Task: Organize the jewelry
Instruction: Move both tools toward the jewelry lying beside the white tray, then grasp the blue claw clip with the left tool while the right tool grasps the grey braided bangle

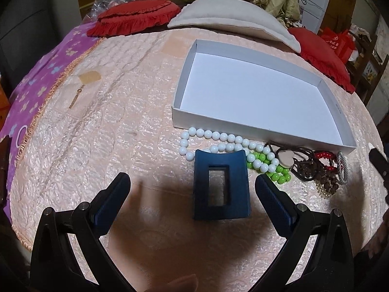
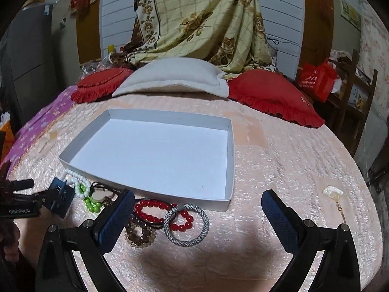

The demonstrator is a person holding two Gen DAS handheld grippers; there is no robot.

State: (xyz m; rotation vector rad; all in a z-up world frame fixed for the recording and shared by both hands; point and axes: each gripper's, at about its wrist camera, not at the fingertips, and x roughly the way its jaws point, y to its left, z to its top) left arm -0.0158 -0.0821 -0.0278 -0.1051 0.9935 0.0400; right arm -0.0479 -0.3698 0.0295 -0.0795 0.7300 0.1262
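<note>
a home bedroom: bed [image 2: 279, 160], pillow [image 2: 170, 77], cushions [image 2: 272, 92].

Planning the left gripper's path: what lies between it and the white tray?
In the left wrist view: a blue hair claw, then white beads against the white tray.

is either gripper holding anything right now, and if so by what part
Nothing is held. The left gripper is open around a blue clip, not touching; the right gripper is open over the bed.

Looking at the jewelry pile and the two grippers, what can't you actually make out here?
- Brown beads: right wrist view, partly behind the right gripper finger.
- White beads: left wrist view, part hidden behind the blue clip.
- Left gripper: open, nothing between its fingers.
- Dark cords: tangled, piece count unclear.
</note>
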